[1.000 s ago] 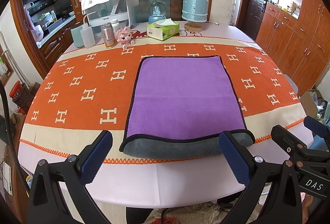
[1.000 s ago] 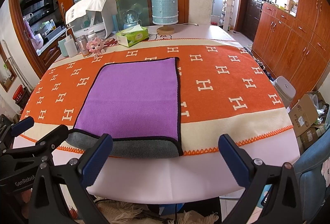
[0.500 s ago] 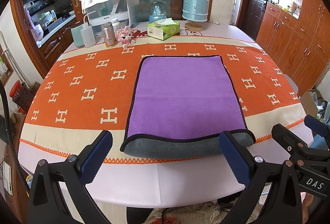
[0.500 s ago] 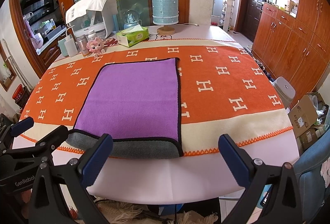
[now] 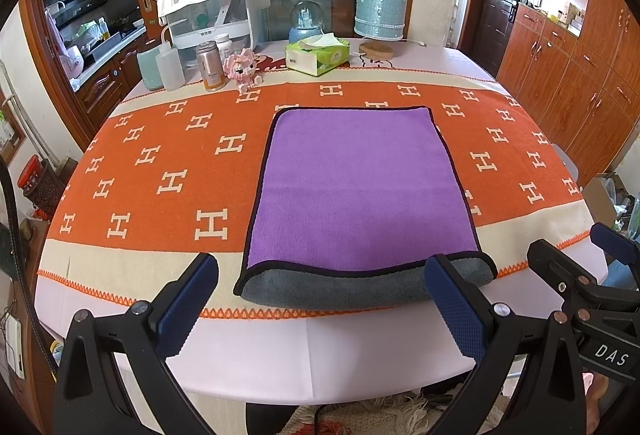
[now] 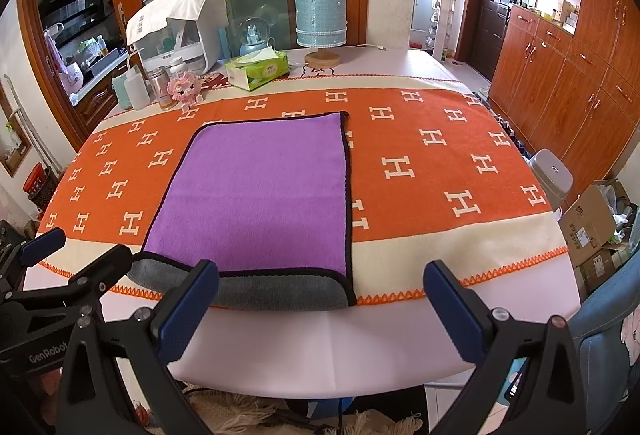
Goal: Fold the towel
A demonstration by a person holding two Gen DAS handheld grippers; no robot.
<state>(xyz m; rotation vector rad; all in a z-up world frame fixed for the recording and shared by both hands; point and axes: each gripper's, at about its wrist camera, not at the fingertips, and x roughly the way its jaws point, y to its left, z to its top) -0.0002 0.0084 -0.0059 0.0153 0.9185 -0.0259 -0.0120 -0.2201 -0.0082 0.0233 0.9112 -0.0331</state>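
Note:
A purple towel (image 5: 360,191) with black trim lies flat on the orange H-patterned cloth, folded over so a grey underside strip (image 5: 340,287) shows along its near edge. It also shows in the right wrist view (image 6: 260,199). My left gripper (image 5: 320,311) is open and empty, held near the table's front edge just short of the towel. My right gripper (image 6: 320,315) is open and empty, to the right of the left one, level with the towel's near right corner (image 6: 348,299). Each gripper shows at the edge of the other's view.
At the far edge stand bottles (image 5: 170,65), a pink toy (image 5: 244,65), a tissue box (image 5: 318,55), a blue lamp (image 5: 382,11) and a covered rack (image 5: 212,11). Wooden cabinets (image 6: 568,75) line the right wall. A stool (image 6: 554,175) and boxes (image 6: 596,227) sit right of the table.

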